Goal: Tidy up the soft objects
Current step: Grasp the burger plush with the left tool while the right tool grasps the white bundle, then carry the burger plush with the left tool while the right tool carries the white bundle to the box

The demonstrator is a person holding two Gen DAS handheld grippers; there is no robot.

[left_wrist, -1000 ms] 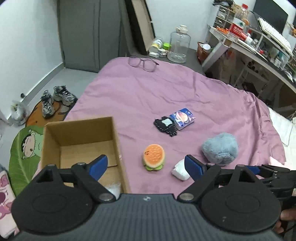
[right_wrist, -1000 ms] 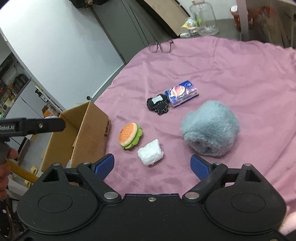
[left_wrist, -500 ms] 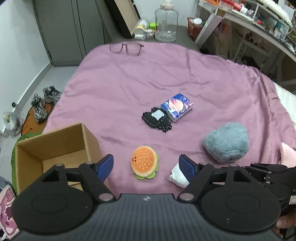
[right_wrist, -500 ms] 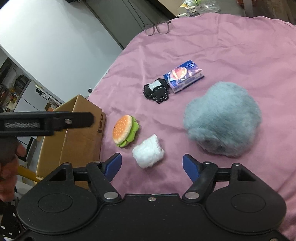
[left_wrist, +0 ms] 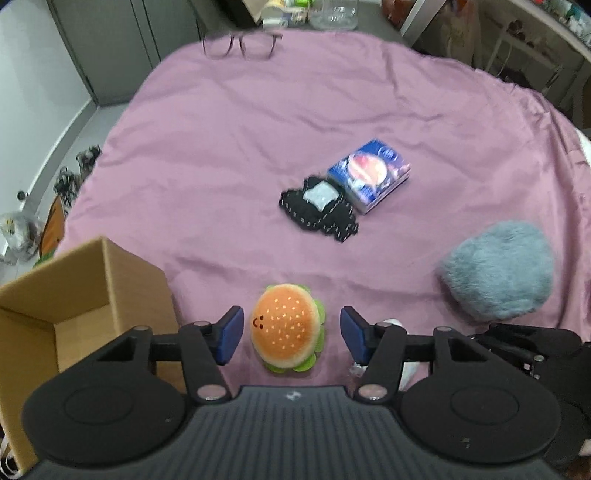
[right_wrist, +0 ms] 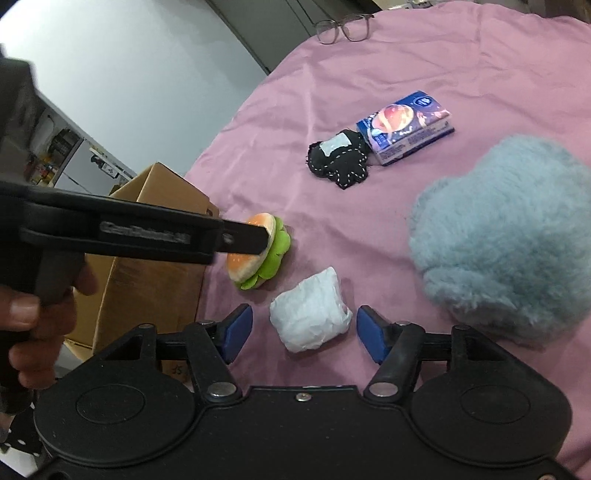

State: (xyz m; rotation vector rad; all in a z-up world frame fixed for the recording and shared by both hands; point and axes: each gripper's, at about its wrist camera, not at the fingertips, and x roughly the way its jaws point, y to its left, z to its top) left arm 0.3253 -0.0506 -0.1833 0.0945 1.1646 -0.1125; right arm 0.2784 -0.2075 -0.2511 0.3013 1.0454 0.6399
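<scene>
Two hand-held grippers close in on soft toys lying on a pink bedsheet.

Left wrist view: the left hand-held gripper (left_wrist: 291, 334) straddles a plush burger (left_wrist: 286, 326) at lower centre, orange bun with a small face and green felt lettuce; its jaws have just been closing, blue pads beside the toy with gaps showing. A cardboard box (left_wrist: 110, 288) stands open at lower left, a black stitched plush (left_wrist: 319, 212) and blue tissue pack (left_wrist: 369, 173) touch mid-frame, and a grey fluffy plush (left_wrist: 498, 280) sits right.

Right wrist view: the right hand-held gripper (right_wrist: 304, 332) brackets a crumpled white bundle (right_wrist: 312, 317) at lower centre, jaws just closing, not yet pressing. The left tool's bar crosses the burger; glasses (right_wrist: 343, 27) lie at the top.
</scene>
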